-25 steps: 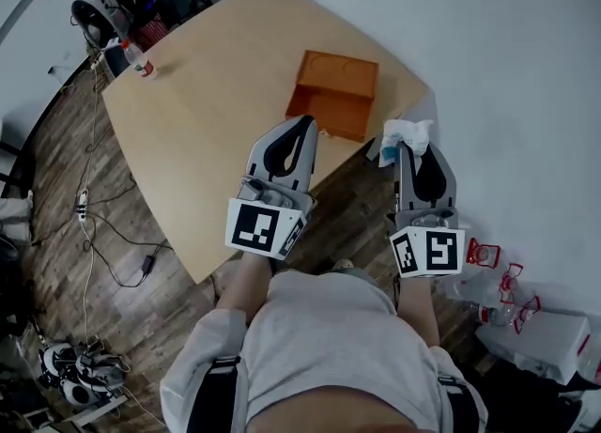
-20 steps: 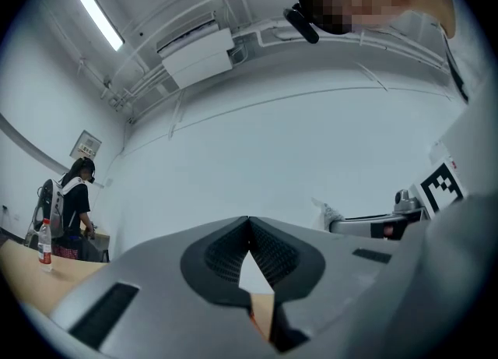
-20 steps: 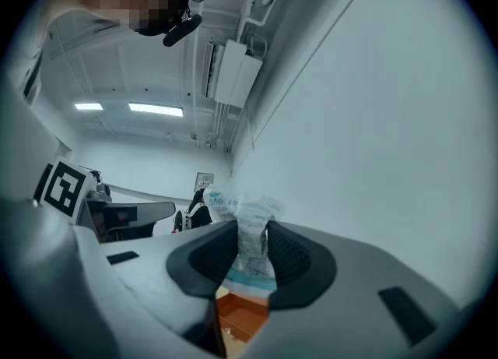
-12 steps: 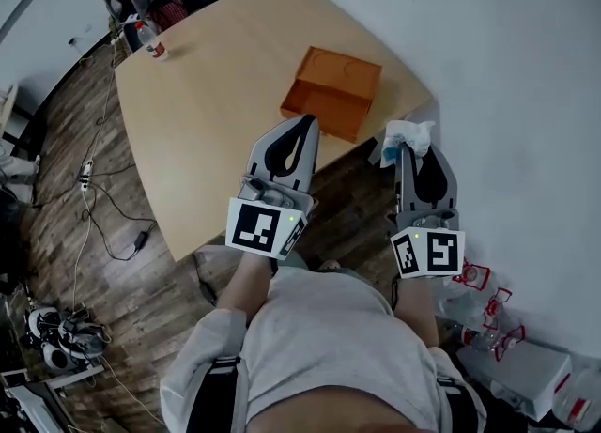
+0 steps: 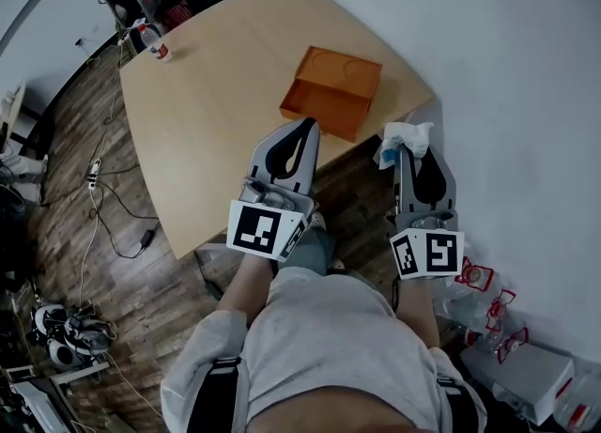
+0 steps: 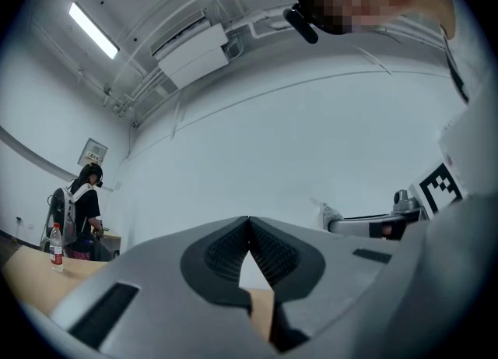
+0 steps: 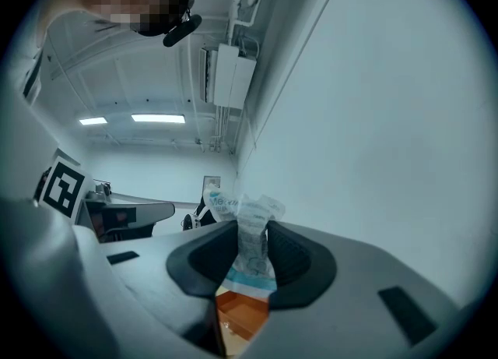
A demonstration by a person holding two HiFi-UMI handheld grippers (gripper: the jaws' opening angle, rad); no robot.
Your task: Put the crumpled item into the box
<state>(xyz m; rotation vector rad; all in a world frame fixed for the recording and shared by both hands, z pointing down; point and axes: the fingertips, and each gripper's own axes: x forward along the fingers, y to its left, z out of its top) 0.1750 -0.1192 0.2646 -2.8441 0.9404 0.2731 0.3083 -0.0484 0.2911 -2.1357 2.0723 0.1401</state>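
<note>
Item position: crumpled item (image 5: 414,131) (image 7: 250,250), a white and blue wrapper, is hanging in the air off the near right corner of the table (image 5: 216,93), close to the box (image 5: 331,89) and not inside it.
Item grip: the wrapper is sitting pinched between both jaws, with its crumpled top sticking out past the tips.
Right tool: right tool (image 5: 405,146) (image 7: 250,233) is clamping the crumpled item, jaws narrowed onto it and pointing toward the table corner.
Box: the orange box (image 7: 243,315) is resting on the table near its right edge, open side facing up, and is showing below the wrapper in the right gripper view.
Left tool: left tool (image 5: 305,124) (image 6: 249,222) is hovering beside the right one over the table's near edge, jaws meeting at the tips with nothing between them.
Table: the light wooden top is also carrying a bottle (image 5: 158,46) (image 6: 55,245) with a red label at its far left corner.
Surroundings: a pale wall (image 5: 507,65) is running along the right side, and a wooden floor (image 5: 122,281) is showing on the left.
Background: a person (image 6: 84,209) is standing past the bottle.
</note>
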